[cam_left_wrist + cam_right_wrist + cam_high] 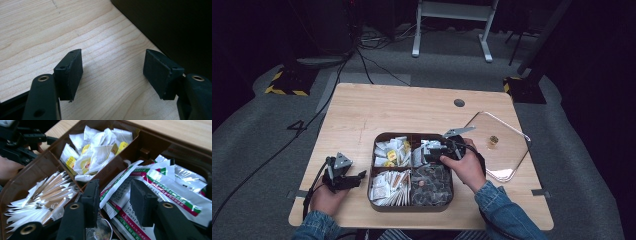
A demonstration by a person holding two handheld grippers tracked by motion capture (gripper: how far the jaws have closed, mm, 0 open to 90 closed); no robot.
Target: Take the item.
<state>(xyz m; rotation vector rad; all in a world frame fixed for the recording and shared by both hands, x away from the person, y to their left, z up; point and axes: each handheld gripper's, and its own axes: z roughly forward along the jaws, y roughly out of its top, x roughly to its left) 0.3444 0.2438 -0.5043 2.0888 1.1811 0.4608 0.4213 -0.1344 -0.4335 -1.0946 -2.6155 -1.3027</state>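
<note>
Right gripper (113,202): matte black jaws part open, straddling glossy white foil sachets (140,182) with green and magenta stripes; pads not pressing. Sachets lie crumpled in the far right compartment of the brown four-part plastic tray (377,145), long axes running away from the jaws. Left gripper (112,72): open over bare pale woodgrain table (50,30), beside the tray.

**A:** so where's each cam sitting?

**B:** high view's above the near edge of the table (362,107), looking forward and down. Left gripper view's low over bare wood beside the divided tray (377,172). Right gripper view's close inside that tray (37,165); both share it with the high view.
</note>
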